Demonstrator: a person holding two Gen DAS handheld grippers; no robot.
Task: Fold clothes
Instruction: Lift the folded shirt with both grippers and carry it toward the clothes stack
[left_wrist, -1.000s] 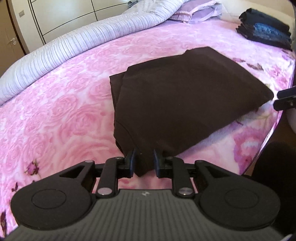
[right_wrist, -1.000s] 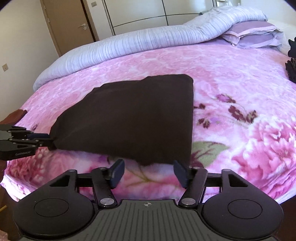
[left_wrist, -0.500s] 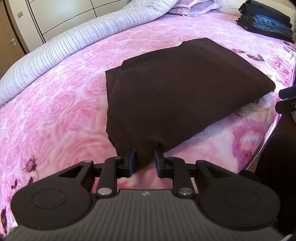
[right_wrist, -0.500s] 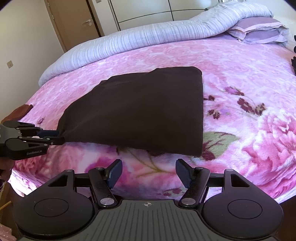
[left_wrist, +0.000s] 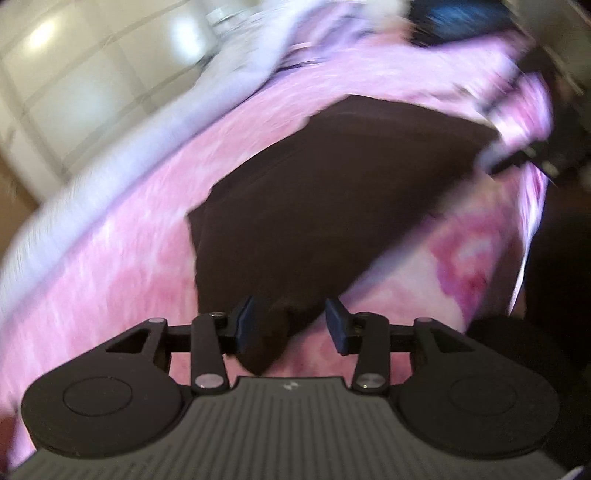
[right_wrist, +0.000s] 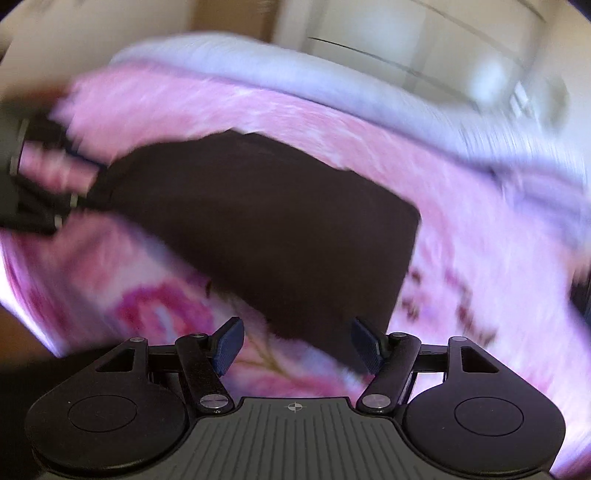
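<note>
A folded dark brown garment (left_wrist: 332, 192) lies on the pink floral bedspread (left_wrist: 110, 258); it also shows in the right wrist view (right_wrist: 266, 229). My left gripper (left_wrist: 291, 325) is open, its jaws apart on either side of the garment's near corner, which hangs between them. My right gripper (right_wrist: 297, 345) is open and empty, just short of the garment's near right corner. Both views are blurred by motion. The right gripper shows at the right of the left wrist view (left_wrist: 517, 158), and the left gripper at the left of the right wrist view (right_wrist: 40, 192).
A striped lilac duvet (left_wrist: 122, 147) lies along the far side of the bed (right_wrist: 332, 81). A stack of dark folded clothes (left_wrist: 454, 22) sits at the far corner. White wardrobe doors (left_wrist: 66, 74) stand behind. The bed edge drops off at right (left_wrist: 528, 236).
My left gripper has opened and let go of the garment's corner. Both cameras have swung and tilted fast, blurring the views. The right gripper stays open.
</note>
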